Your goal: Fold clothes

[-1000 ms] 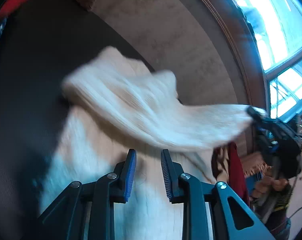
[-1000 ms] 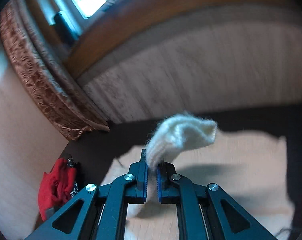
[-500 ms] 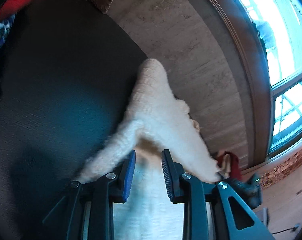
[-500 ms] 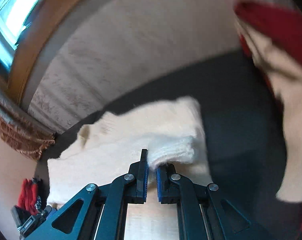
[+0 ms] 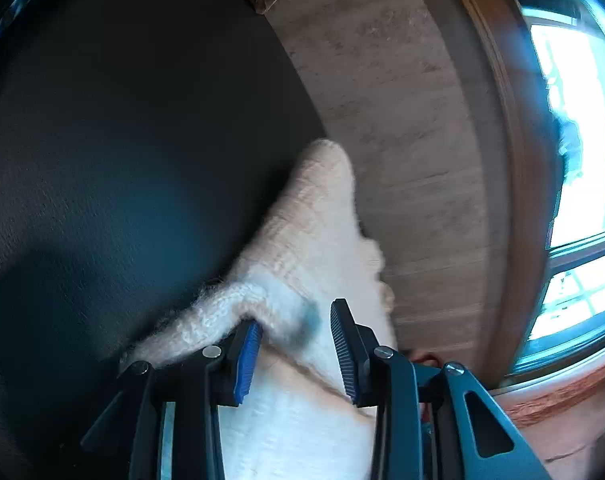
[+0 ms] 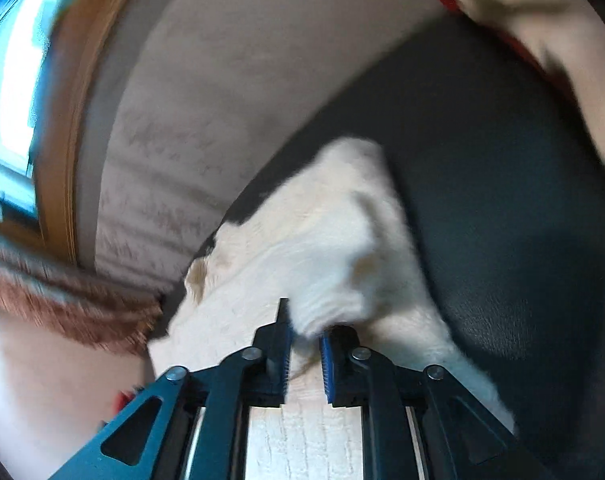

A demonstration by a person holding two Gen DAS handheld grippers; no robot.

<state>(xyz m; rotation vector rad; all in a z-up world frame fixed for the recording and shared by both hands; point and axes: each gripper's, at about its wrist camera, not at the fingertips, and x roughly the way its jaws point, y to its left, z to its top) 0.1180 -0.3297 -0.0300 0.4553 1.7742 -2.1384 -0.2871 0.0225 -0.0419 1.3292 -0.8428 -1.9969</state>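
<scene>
1. My left gripper (image 5: 296, 342) stands with its jaws well apart, and nothing is pinched between the blue pads. The fluffy folded edge of the cream sweater (image 5: 314, 240) lies just ahead of them and brushes the outer side of my left-hand finger (image 5: 244, 354).
2. From the left wrist view, the sweater lies flat on the dark table (image 5: 122, 140). One corner reaches toward the wall panel (image 5: 402, 140) at the far edge.
3. My right gripper (image 6: 304, 354) has its jaws parted by a narrow gap. A bunched fold of the sweater (image 6: 302, 248) sits right at the tips. The view is blurred, so I cannot tell whether the pads still pinch the wool or are merely touching it.
4. From the right wrist view, the sweater spreads across the dark table (image 6: 502, 200) below the gripper. The fold is heaped on top of the flat body of the garment.
5. A window (image 5: 570, 160) with a wooden frame stands beyond the wall panel.
6. A brown patterned curtain (image 6: 62, 304) hangs at the left of the right wrist view.
7. A blurred pale and red shape (image 6: 542, 20) fills the upper right corner; I cannot make out what it is.
</scene>
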